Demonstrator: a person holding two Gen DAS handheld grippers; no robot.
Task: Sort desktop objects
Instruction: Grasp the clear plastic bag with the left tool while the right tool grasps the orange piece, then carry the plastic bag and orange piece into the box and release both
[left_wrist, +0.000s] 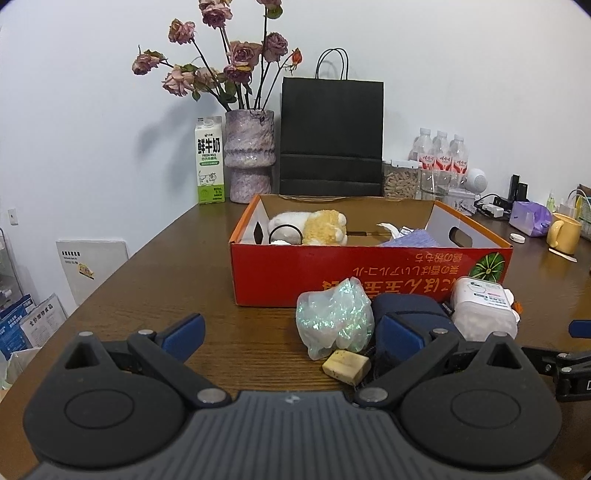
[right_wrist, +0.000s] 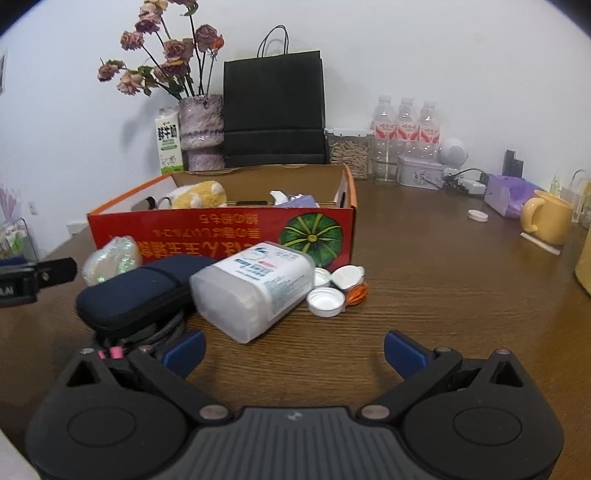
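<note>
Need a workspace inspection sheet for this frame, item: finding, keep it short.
Surface: wooden table, bare at right.
Job's things: red cardboard box already holds a plush toy; iridescent bag, navy zip case, cotton-swab tub and white caps lie in front of it.
Clutter: yellow mug, water bottles, black paper bag.
Grippers: left gripper and right gripper open, empty.
Cables: black cable at back right.
Surroundings: white wall, dried roses in vase.

A pouch (right_wrist: 136, 291) lies before the box (right_wrist: 221, 236), between a bag (right_wrist: 110, 258) and a container (right_wrist: 255, 288).
</note>
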